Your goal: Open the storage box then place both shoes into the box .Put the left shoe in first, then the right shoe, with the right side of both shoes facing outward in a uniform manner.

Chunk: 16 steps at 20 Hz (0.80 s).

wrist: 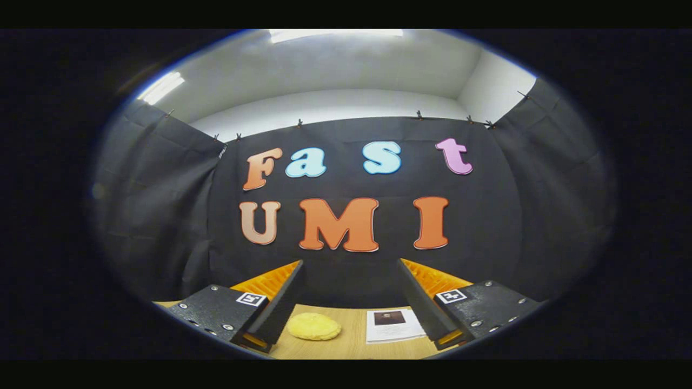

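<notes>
Plainly, the gripper (350,270) gapes wide above a yellow lump (314,327).

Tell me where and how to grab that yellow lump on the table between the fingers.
Grip the yellow lump across its shorter width, at the middle, coming down from above. It lies low and flat on the wooden table, beside a printed sheet, so a side approach would probably scrape the tabletop. The gripper is open, fingers spread wide, with the lump between them, nearer one finger.

Tool (350,270): dark screwed plates, square tag marker each side, ribbed finger backs, apparently.
</notes>
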Motion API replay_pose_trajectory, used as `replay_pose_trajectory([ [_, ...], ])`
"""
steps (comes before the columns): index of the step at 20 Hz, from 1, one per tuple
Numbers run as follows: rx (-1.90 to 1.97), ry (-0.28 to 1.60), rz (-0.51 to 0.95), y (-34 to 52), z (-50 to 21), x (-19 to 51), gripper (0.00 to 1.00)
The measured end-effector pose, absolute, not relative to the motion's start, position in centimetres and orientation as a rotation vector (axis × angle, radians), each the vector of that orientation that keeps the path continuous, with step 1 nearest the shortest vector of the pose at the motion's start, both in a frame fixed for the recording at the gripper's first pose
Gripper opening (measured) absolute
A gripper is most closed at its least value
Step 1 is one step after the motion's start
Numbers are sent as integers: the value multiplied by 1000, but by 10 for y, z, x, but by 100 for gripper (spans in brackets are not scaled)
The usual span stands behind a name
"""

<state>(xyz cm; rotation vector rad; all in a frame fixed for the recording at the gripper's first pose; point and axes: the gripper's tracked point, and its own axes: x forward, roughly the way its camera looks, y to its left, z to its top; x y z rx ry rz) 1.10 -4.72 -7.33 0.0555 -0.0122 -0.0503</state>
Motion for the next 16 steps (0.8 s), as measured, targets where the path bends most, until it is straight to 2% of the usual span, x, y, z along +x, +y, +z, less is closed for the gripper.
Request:
replay_pose_trajectory([
  [16, 68, -10, -24, -37, -73, 5, 98],
])
